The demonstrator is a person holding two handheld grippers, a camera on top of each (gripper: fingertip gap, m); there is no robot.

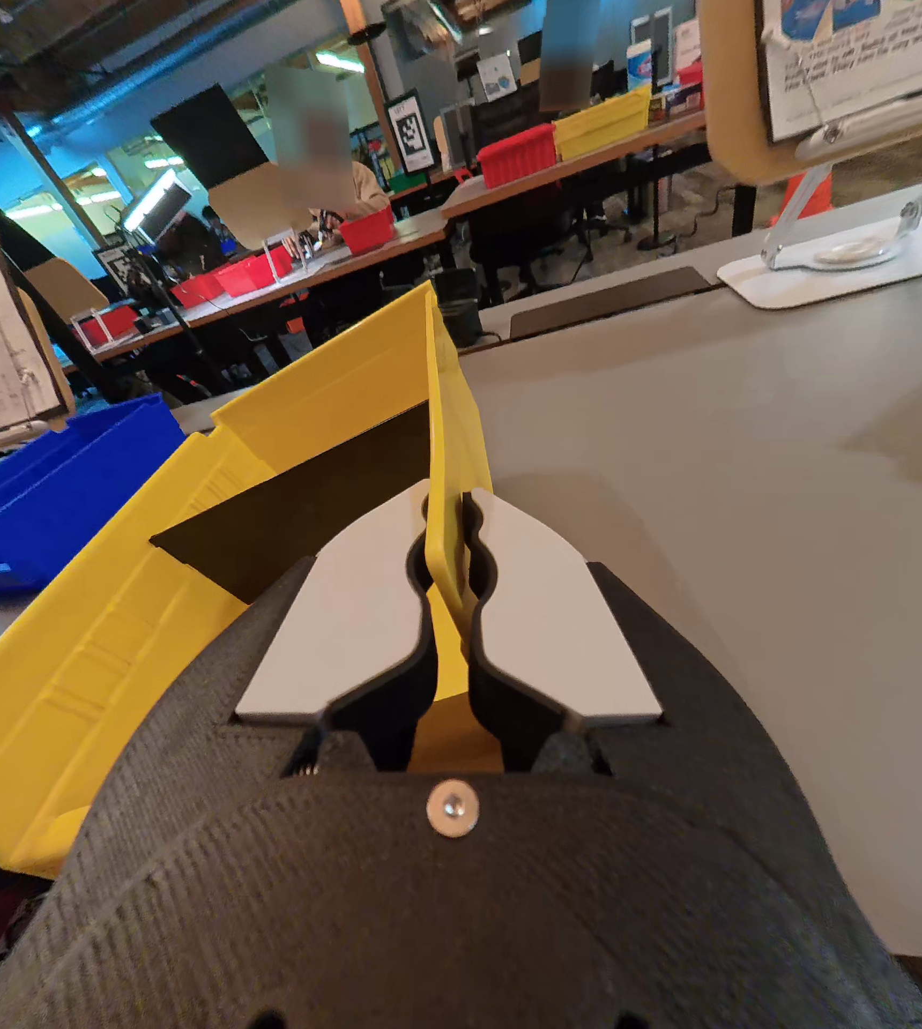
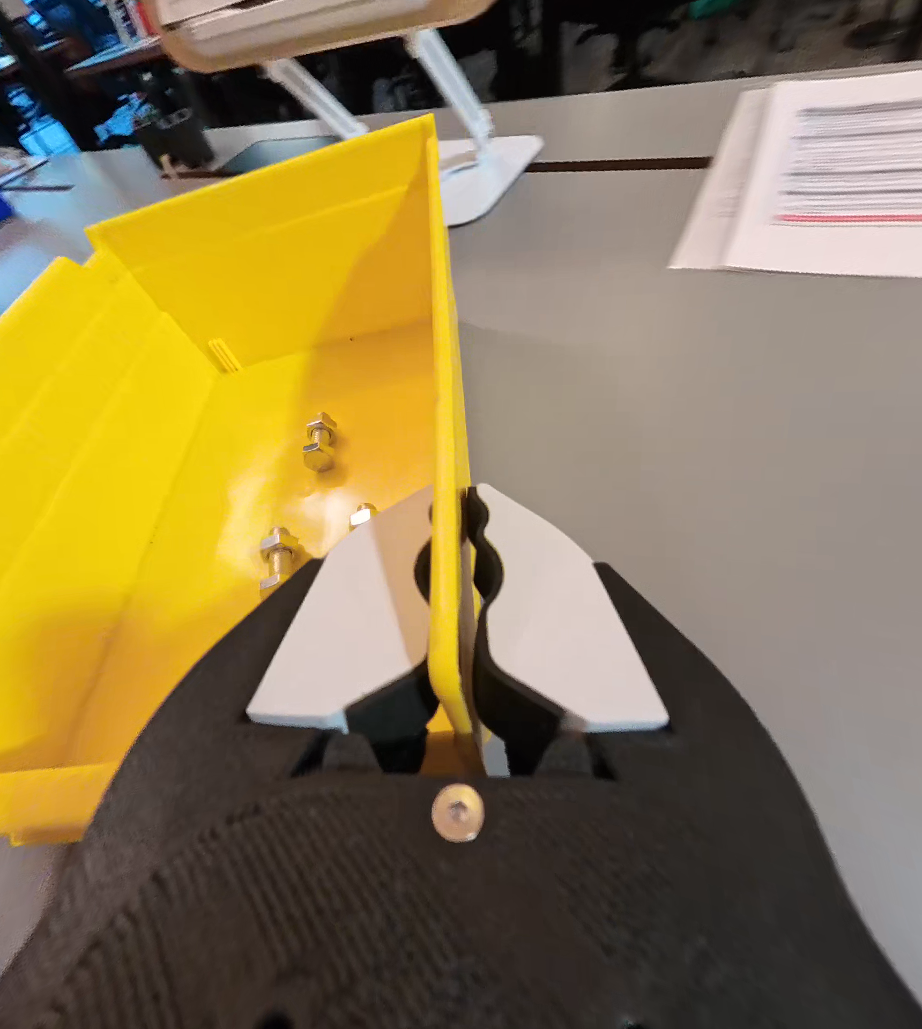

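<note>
Grey table [image 2: 726, 501]: both tongs [image 1: 447, 501] [image 2: 450, 495] clamp unlabelled yellow bin [image 1: 336, 378] [image 2: 280, 267] wall.

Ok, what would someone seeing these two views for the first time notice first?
A bright yellow bin fills the middle of both views, each gripper clamped on a side wall: the left gripper and the right gripper. Silver bolts with nuts lie on its floor, and a blue bin sits to its left.
</note>
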